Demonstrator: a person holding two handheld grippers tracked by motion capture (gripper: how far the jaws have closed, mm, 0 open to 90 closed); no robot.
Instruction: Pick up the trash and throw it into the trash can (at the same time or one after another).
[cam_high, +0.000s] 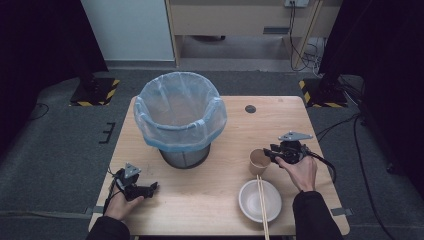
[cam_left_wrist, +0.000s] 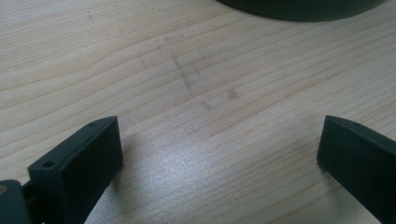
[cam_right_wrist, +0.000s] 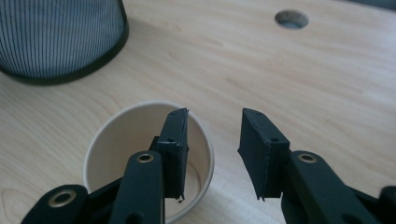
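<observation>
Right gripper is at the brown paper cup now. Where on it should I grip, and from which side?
Grip the brown paper cup by its rim wall, on the side facing the right gripper. It stands upright and open-topped, and one jaw is already inside the mouth with the other outside, so closing should pinch the thin wall. Squeeze lightly; paper likely buckles. The white bowl and wooden chopsticks sit close beside it.

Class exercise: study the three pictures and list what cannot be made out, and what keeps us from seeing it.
- Bottom of the bin: high view, hidden by its pale blue liner.
- Near ends of the chopsticks: high view, cut off by the bottom edge.
- Floor of the paper cup: right gripper view, partly covered by one jaw of the right gripper.
- Bin's upper part: left gripper view, cut off at the top.
</observation>
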